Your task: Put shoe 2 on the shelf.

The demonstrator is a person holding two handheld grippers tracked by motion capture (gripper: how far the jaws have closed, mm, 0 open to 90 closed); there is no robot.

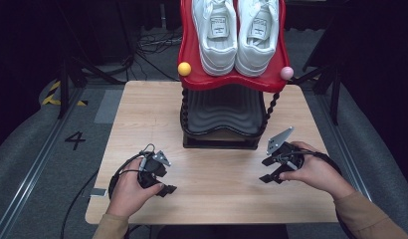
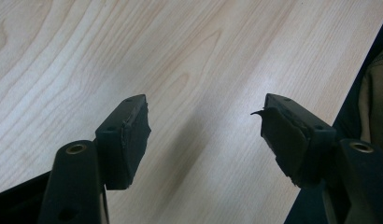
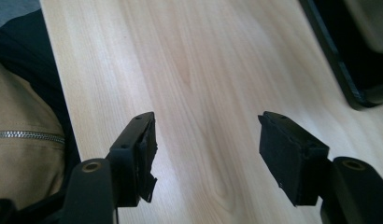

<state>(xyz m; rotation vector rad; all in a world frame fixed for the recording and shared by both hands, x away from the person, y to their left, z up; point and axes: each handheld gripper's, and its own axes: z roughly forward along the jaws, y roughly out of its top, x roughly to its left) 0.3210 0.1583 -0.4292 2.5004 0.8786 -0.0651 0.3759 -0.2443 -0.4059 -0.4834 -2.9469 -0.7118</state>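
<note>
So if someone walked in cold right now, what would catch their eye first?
The pair of white sneakers on the top tier of the red shoe rack at the table's far edge, with a yellow knob and a pink knob at its front corners. Nearer the person, the left claw and right claw sit low over the bare wooden table, both open and empty.

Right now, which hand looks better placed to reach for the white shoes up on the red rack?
Probably the right. The right gripper sits nearer the rack than the left gripper, with its jaws open and empty. The white shoes are high, so either hand must lift.
</note>
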